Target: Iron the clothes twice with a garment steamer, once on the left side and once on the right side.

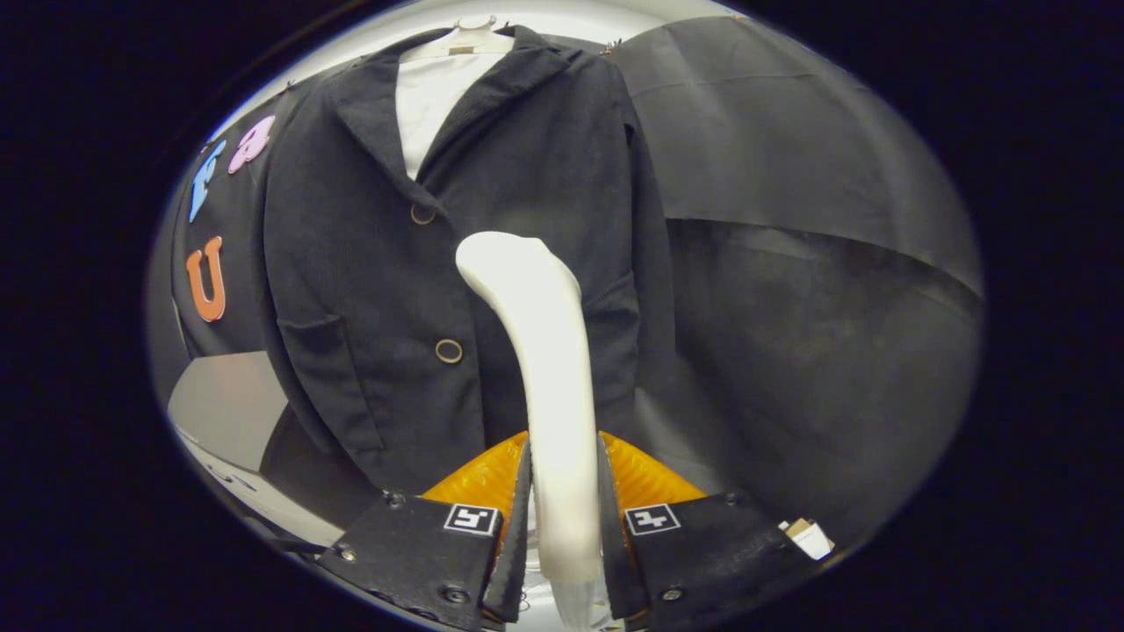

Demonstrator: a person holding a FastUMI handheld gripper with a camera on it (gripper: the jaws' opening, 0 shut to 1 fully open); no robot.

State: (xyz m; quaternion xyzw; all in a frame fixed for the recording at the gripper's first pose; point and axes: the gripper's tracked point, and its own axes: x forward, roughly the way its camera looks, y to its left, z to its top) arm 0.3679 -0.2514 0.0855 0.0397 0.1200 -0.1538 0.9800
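Steamer point(544, 351), smooth white and curved, stands pinched by its handle between the 2 fingers of the gripper point(564, 509), so its rounded head faces the dark ribbed jacket point(395, 263) hanging just beyond on a hanger point(465, 35), apparently ready for 1 side pass.

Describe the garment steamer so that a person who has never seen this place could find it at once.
A dark jacket hangs on a hanger against the booth's black cloth wall. In front of its lower half rises the garment steamer, held between both fingers of the gripper. It is the only smooth, white, curved thing there, a long handle that bends over at the top toward the jacket.
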